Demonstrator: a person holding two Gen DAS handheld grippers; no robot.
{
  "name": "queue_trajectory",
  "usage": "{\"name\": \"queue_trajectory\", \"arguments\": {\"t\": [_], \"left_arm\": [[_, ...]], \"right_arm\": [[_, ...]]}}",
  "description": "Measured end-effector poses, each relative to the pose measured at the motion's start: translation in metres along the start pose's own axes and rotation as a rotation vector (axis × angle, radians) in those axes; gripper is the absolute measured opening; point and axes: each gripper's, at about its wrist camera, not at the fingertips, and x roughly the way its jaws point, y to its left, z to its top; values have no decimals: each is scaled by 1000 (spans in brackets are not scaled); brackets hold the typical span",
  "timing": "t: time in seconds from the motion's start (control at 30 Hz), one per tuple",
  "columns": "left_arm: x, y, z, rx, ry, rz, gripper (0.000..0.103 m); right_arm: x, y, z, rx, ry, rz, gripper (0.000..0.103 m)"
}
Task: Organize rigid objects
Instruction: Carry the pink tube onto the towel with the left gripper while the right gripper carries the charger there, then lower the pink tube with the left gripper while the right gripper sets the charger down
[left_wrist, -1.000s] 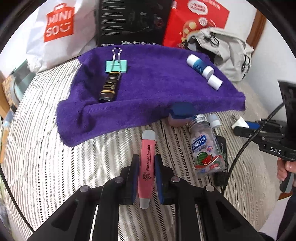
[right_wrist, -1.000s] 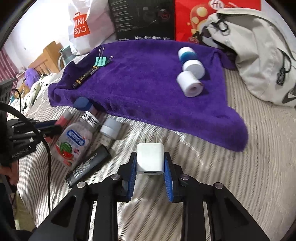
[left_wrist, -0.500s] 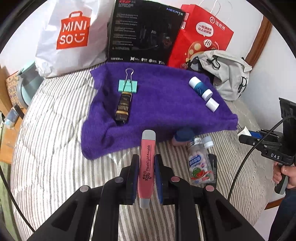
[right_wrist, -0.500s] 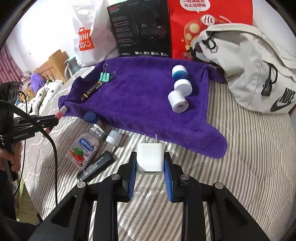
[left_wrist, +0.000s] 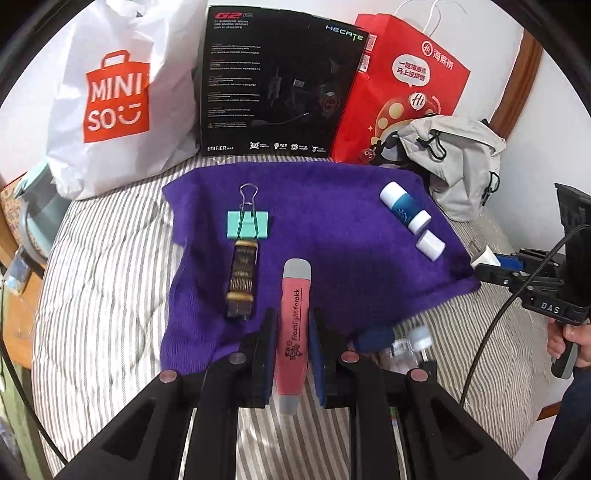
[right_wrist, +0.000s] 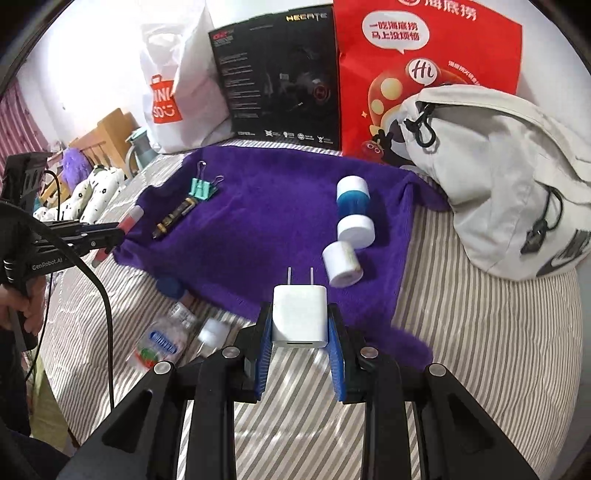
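Left wrist: left hand-held gripper (left_wrist: 291, 350) clamped on one pink tube (left_wrist: 293, 332) above purple towel (left_wrist: 332, 229); right hand-held gripper (right_wrist: 299, 332) clamped on one white plug (right_wrist: 299, 317); towel carries one clip (left_wrist: 247, 223), one pen (left_wrist: 242, 282).

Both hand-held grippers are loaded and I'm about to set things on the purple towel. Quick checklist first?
1. Left hand-held gripper clamped on pink tube: ok.
2. Right hand-held gripper clamped on white charger: ok.
3. Free towel space between pen and blue-white cylinder: ok.
4. Charger prongs pointing away from fingers: ok.
5. Bottle and other items still off the towel: not ok.
6. Height above the towel: cannot tell.
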Motion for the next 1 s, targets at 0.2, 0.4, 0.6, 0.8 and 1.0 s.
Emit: {"name": "queue_trajectory", "arguments": {"t": [0.2, 0.4, 0.6, 0.8, 1.0], "left_arm": [[22, 1, 16, 14, 23, -12, 16], [45, 2, 25, 11, 50, -31, 16], [60, 0, 28, 31, 70, -20, 16], [74, 3, 31, 35, 85, -3, 16], [89, 1, 30, 47, 109, 19, 16]], "right_arm": [[33, -11, 9, 0, 74, -1, 27], [53, -9, 11, -18, 121, 0, 27], [64, -13, 12, -21, 146, -8, 27], [69, -12, 14, -37, 148, 0, 27], [69, -14, 12, -40, 140, 16, 28]]}}
